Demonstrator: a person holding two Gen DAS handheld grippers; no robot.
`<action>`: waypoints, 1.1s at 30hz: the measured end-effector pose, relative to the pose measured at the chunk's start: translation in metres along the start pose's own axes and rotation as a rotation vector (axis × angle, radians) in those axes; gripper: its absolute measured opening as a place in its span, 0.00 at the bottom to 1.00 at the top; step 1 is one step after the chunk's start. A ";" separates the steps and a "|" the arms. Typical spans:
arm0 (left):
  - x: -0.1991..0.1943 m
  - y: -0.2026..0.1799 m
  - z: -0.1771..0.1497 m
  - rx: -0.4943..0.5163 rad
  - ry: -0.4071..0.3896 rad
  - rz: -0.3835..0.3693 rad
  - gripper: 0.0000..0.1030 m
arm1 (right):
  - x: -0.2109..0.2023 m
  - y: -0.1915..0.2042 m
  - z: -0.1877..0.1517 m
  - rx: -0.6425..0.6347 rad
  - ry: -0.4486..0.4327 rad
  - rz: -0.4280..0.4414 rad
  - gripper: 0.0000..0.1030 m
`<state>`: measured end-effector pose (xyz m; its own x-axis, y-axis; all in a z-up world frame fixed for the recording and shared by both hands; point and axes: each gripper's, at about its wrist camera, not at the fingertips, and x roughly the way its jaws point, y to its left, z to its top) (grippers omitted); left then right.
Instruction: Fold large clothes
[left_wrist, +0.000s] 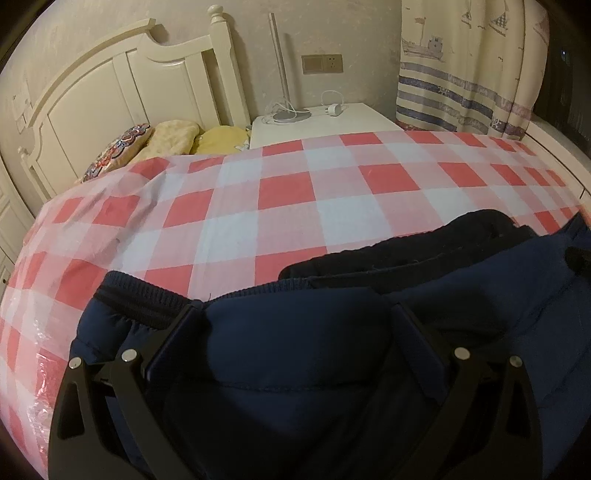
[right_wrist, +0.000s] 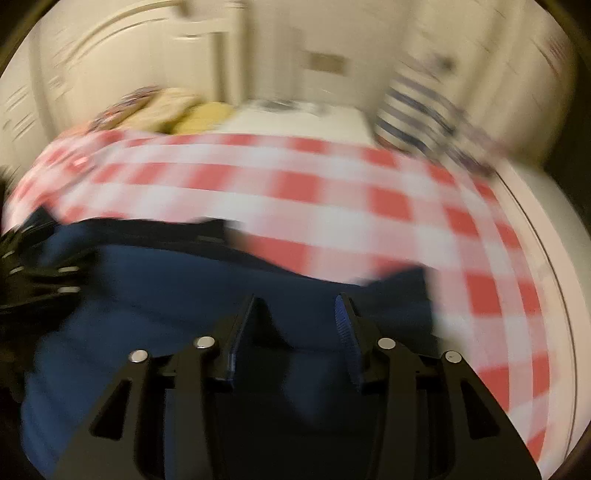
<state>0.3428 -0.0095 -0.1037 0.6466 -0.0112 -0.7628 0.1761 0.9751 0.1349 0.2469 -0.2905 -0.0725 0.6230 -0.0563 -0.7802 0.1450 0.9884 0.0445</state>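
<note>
A dark navy padded jacket (left_wrist: 332, 332) with a ribbed hem lies on the red-and-white checked bed cover (left_wrist: 295, 192). A black lining or second dark garment (left_wrist: 424, 247) shows along its far edge. My left gripper (left_wrist: 295, 310) is open, its fingers spread wide over the jacket's near part. In the blurred right wrist view my right gripper (right_wrist: 299, 301) is open above the same jacket (right_wrist: 184, 295), near its right end. The left gripper (right_wrist: 40, 273) shows at that view's left edge.
A cream headboard (left_wrist: 110, 92) and pillows (left_wrist: 173, 136) stand at the back left. A white nightstand (left_wrist: 332, 118) with a lamp and cable is behind the bed. A striped curtain (left_wrist: 461, 74) hangs at the back right. Checked cover (right_wrist: 332, 206) stretches beyond the jacket.
</note>
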 end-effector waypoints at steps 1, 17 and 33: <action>0.000 0.001 0.000 -0.004 0.001 -0.004 0.98 | 0.004 -0.012 -0.002 0.054 0.005 0.066 0.42; -0.020 0.100 -0.007 -0.226 0.039 0.124 0.97 | 0.012 -0.013 -0.011 0.073 -0.008 0.099 0.43; -0.035 0.120 -0.020 -0.348 -0.044 0.136 0.97 | 0.009 -0.015 -0.006 0.062 0.000 0.087 0.43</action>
<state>0.3267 0.1125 -0.0732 0.6794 0.1210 -0.7237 -0.1713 0.9852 0.0038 0.2458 -0.3048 -0.0845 0.6355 0.0293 -0.7716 0.1379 0.9789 0.1507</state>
